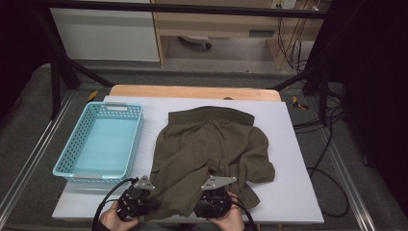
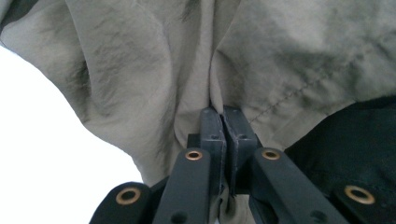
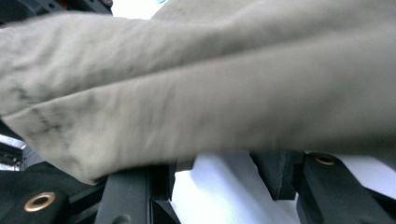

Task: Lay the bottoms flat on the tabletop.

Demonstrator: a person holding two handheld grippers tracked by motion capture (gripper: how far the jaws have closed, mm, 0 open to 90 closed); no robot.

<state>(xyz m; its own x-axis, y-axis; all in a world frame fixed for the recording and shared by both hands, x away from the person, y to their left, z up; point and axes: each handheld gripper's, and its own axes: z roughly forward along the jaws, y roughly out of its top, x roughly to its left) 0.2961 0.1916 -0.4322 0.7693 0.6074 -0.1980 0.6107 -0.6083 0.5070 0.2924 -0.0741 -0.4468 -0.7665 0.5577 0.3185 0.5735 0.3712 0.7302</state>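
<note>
An olive-green garment (image 1: 211,144) lies crumpled on the white table (image 1: 293,159), its waistband at the far side. At the near edge, my left gripper (image 1: 150,195) is at the garment's near left corner. In the left gripper view its jaws (image 2: 223,121) are shut on a fold of the cloth (image 2: 140,70). My right gripper (image 1: 215,188) sits at the garment's near hem, right of the left one. In the right gripper view its jaws (image 3: 217,175) stand apart, with the cloth (image 3: 210,93) draped across just above them and white table showing between them.
A light blue perforated basket (image 1: 137,139) stands empty at the table's left, close to the garment's left edge. A wooden board (image 1: 192,91) borders the far side. Bare table surface lies right of the garment. Cables (image 1: 332,173) trail on the floor at right.
</note>
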